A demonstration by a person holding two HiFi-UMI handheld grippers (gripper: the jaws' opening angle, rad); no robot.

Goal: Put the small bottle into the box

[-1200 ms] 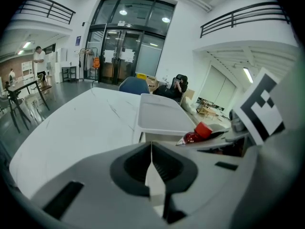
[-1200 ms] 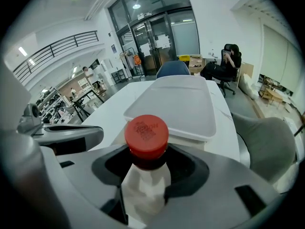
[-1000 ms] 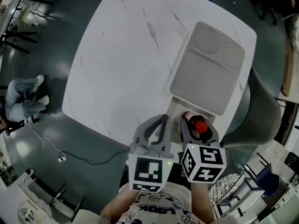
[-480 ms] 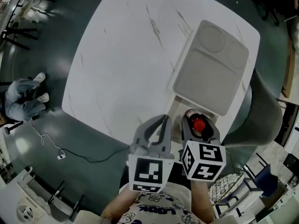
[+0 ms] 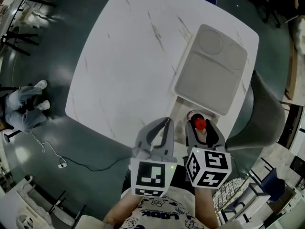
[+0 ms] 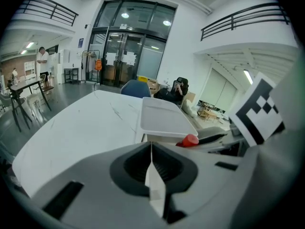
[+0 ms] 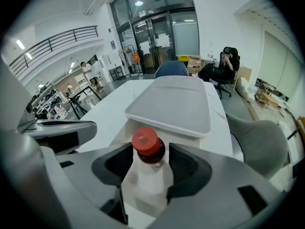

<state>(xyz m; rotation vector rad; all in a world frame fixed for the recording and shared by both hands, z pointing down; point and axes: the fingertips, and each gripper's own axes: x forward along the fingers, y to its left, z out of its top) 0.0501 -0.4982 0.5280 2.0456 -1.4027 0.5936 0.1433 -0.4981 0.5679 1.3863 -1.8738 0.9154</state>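
Observation:
The small bottle, white with a red cap and dark neck, stands upright between the jaws of my right gripper, which is shut on it just above the table's near edge. In the right gripper view the bottle fills the gap between both jaws. Right beyond it is the white box, with a grey lid covering most of it. The box and its lid rise directly behind the cap. My left gripper hovers beside the right one, shut and empty.
The white marbled table spreads to the left of the box. A grey chair stands close at the right, off the table's edge. A seated person and a cable are on the floor at the left.
My right gripper has edged the bottle slightly forward toward the box's near end. The left gripper has stayed where it was.

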